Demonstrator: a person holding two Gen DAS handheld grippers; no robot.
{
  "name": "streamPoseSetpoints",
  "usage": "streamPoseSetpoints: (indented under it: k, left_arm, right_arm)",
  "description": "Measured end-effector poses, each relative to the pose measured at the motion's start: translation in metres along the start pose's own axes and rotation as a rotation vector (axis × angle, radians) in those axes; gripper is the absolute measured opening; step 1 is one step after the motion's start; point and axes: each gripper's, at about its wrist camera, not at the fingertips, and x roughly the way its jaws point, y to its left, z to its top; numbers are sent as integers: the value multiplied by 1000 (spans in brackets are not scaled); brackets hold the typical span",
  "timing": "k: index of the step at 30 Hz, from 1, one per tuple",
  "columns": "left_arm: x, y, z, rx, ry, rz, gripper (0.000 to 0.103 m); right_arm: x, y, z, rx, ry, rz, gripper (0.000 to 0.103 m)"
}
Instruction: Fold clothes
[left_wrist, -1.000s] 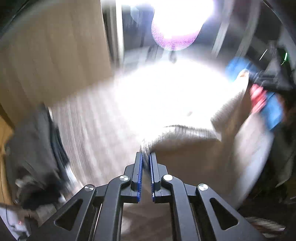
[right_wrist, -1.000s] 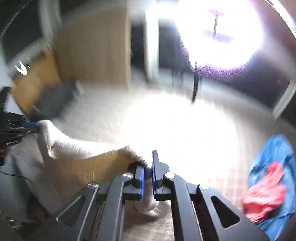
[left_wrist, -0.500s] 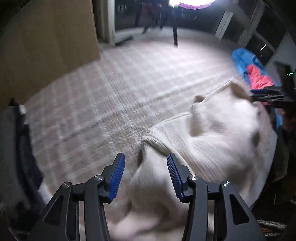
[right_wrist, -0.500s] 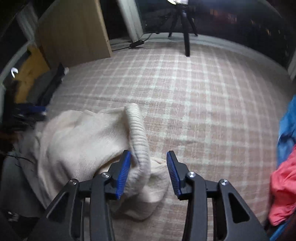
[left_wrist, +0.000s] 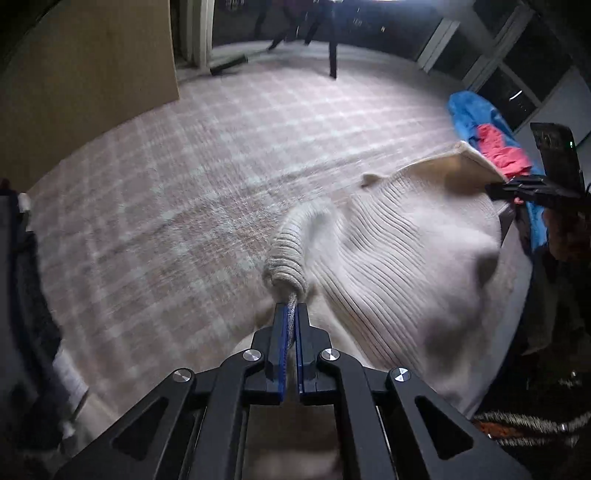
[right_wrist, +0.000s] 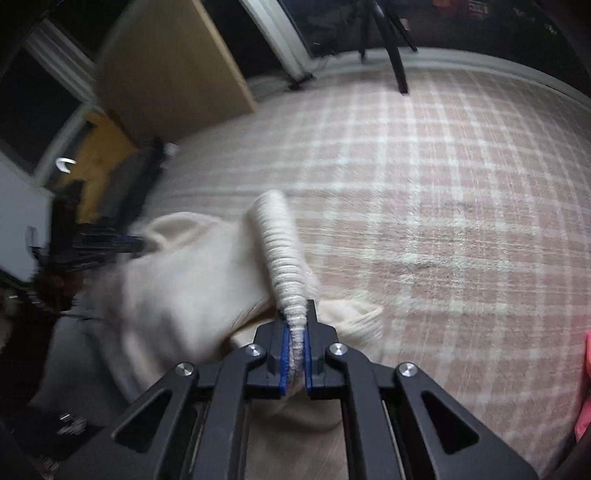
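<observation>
A cream ribbed knit sweater lies bunched on the pink plaid bedcover. My left gripper is shut on its thick ribbed hem, which rolls up just beyond the blue pads. In the right wrist view the same sweater spreads to the left, and my right gripper is shut on another stretch of the ribbed edge. Each gripper shows at the far side of the other's view: the right gripper and the left gripper, both at the sweater's edge.
A blue garment with a red one on it lies at the bed's right side. Dark clothes are piled at the left edge. A wooden panel and tripod legs stand beyond the bed.
Both grippers were shut on the lifted sweater, opened and dropped it half a second ago, and have now shut again on its ribbed edge.
</observation>
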Motion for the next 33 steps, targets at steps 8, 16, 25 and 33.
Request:
streamPoseSetpoints:
  k: [8,16,25,33]
  left_arm:
    - [-56,-29,-39,-21,-51,-94,4]
    - [-27,-81,-55,218,27,75,10]
    - [-26,-163,-53,682,-28,376,40]
    - [6,-156,-30,711,-13,447,10]
  right_arm:
    - [-95,-31,-39,57,-44,-33,6]
    - [-10,-53,-63,50,122,-159,6]
    - [-4,-60,-63,36,127,-130,6]
    - [-10,-61,-67,15,117,-144,6]
